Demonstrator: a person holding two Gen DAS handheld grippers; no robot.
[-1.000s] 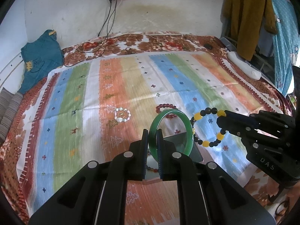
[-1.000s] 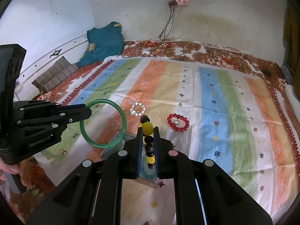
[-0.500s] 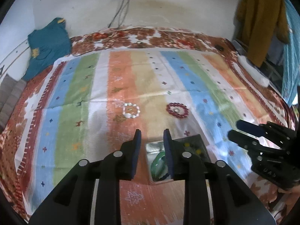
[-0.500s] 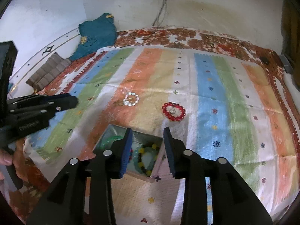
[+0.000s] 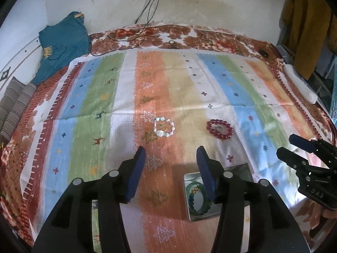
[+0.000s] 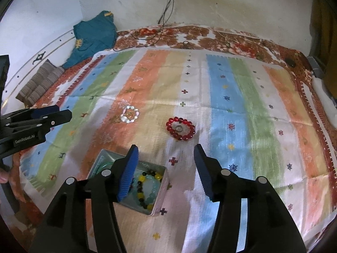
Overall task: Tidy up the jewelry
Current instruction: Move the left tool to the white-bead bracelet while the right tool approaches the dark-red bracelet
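While both tools hang over the striped cloth (image 5: 101,97), the left gripper (image 5: 170,160) has its jaws spread wide with nothing between them; likewise the right gripper (image 6: 166,156). Under the left gripper's right finger sits the small rectangular metal tin (image 5: 187,198), holding the green glass bangle (image 5: 205,203) and the black-and-yellow bead bracelet (image 6: 145,184). Ahead of both tools, on the cloth: the white pearl bracelet (image 5: 163,127) and red bead bracelet (image 5: 219,127), well apart.
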